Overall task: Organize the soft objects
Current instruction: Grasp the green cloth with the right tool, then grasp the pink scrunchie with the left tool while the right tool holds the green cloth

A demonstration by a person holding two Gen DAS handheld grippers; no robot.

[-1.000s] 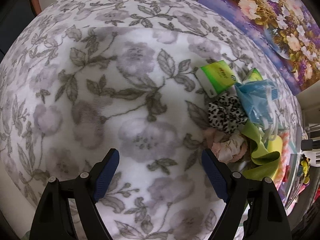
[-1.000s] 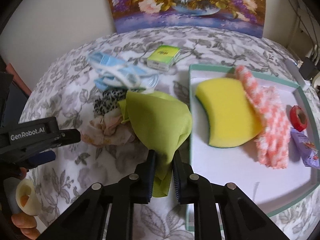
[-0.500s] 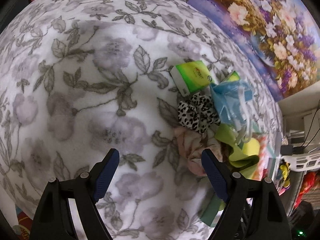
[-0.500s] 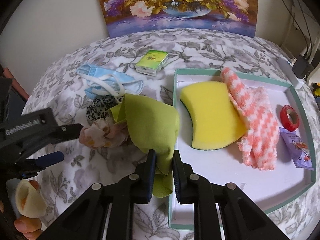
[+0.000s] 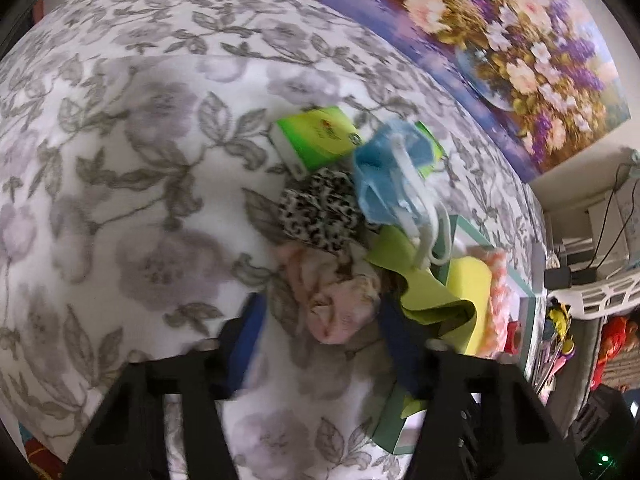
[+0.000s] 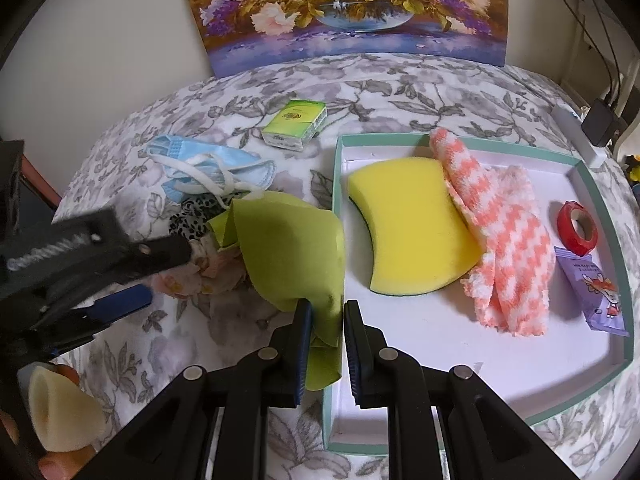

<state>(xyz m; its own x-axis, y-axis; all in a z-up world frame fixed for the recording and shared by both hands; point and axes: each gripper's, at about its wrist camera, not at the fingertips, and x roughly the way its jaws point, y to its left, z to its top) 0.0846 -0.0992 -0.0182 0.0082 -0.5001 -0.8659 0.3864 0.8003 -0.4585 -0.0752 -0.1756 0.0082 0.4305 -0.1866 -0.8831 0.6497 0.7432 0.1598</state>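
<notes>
Left gripper [image 5: 320, 332]: swung over from bare blanket [image 5: 120, 200], jaws closing around pink scrunchie [image 5: 332, 304], not yet pinched. Right gripper [image 6: 327, 344]: clamped on green cloth [image 6: 292, 252], beside tray [image 6: 600, 192]. Scrunchie pickup imminent; tray placement pending.

On the bedspread [image 6: 400, 84], left of the tray [image 6: 600, 192]: a heap of soft things — mask [image 6: 208, 164] at the back, patterned scrunchie [image 6: 192, 216] before it, pale scrunchie [image 5: 336, 300] nearer still, cloth [image 6: 292, 256] to their right, touching the tray's left rim. Behind the heap, apart from it, a tissue pack [image 6: 294, 124]. In the tray — sponge [image 6: 412, 224] at left, fuzzy sock [image 6: 504, 240] overlapping its right edge, then tape roll [image 6: 578, 228] with a sachet [image 6: 596, 292] in front. Against the wall behind, 1 painting [image 6: 352, 4].
</notes>
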